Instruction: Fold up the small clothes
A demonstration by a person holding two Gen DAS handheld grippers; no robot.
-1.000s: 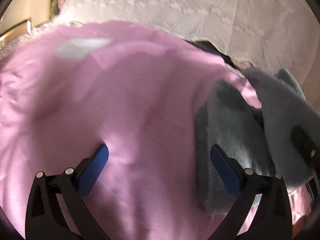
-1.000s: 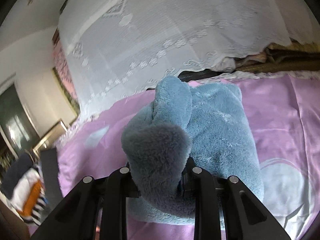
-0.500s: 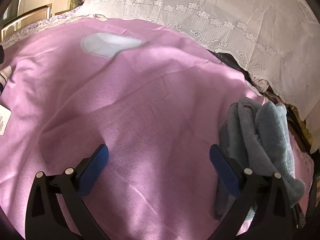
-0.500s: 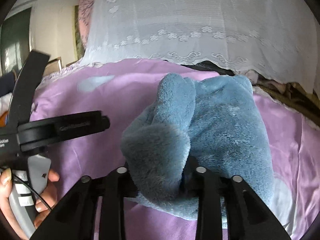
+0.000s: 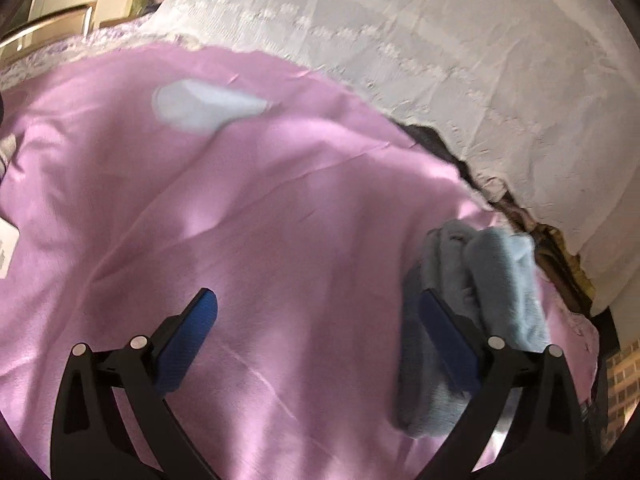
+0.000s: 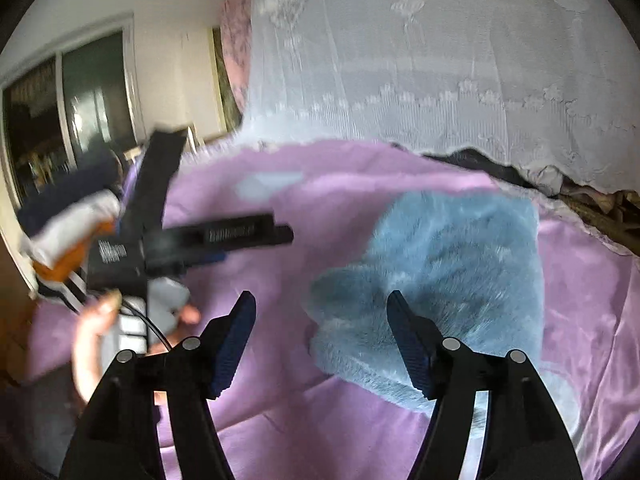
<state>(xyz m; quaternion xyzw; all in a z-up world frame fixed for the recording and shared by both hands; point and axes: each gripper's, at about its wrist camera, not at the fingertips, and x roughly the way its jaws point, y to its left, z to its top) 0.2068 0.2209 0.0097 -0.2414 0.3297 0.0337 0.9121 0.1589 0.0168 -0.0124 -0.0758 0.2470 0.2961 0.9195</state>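
Note:
A folded, fluffy blue-grey garment [image 6: 448, 280] lies on the pink bedsheet [image 6: 340, 192]. My right gripper [image 6: 320, 300] hangs just before its near left corner; its jaws are opening, and nothing is pressed between the blue pads. In the left wrist view the same garment [image 5: 488, 292] lies at the right, behind my right-hand finger. My left gripper [image 5: 316, 300] is open over bare pink sheet [image 5: 240, 220]. The right wrist view also shows that left gripper [image 6: 224, 240] at the left, held in a person's hand [image 6: 96, 332].
A white lace curtain [image 6: 420, 60] hangs behind the bed. Clothes in white, orange and dark blue [image 6: 68, 232] are piled at the left edge. A pale blue patch [image 5: 200, 104] marks the sheet. A dark gap [image 5: 520, 216] runs between sheet and curtain.
My right gripper has let go of the blue garment's fold, opened and drawn back to the left; the fold now lies flat. My left gripper has moved away from the garment, staying open.

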